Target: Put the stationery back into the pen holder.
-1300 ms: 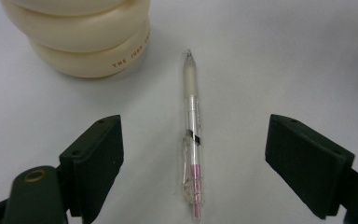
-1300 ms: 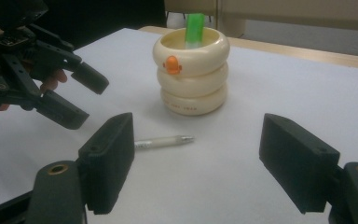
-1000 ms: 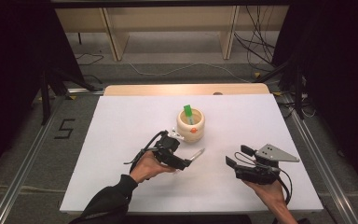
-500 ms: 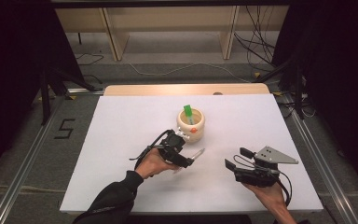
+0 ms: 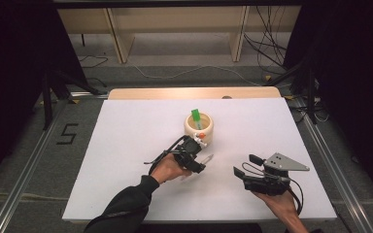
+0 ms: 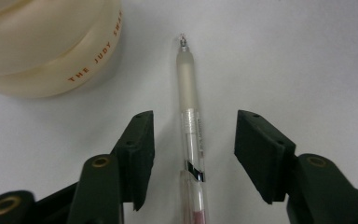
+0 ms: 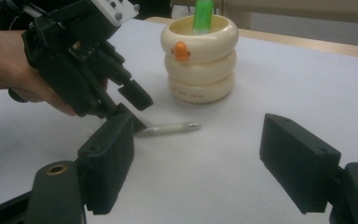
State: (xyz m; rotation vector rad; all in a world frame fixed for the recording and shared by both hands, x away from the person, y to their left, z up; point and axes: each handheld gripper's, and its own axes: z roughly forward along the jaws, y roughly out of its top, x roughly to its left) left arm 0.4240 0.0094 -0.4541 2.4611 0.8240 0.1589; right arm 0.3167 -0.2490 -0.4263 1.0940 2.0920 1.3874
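Left gripper view puts the pen (image 6: 189, 126) straight up the middle of the frame, lying flat on the white table (image 6: 307, 56) between your left gripper's (image 6: 193, 156) jaws, which stand wide open on either side of it and touch nothing. The pen looks light, stiff and smooth, so it could roll or squirt out of a careless pinch; close on the clear barrel near its middle, not on the frosted, narrower tip end at upper centre. At the upper left of that frame sits the cream pen holder (image 6: 51, 46), near the pen but apart from it.

High view adds what the close view hides: the holder (image 5: 198, 128) already carries a green marker (image 5: 195, 118), and your right gripper (image 5: 246, 166) waits at lower right, well apart, its jaws open and empty. Right gripper view shows the pen (image 7: 168, 129) from the side, flat on the table, with the left gripper (image 7: 133, 105) tilted down over its rear end.
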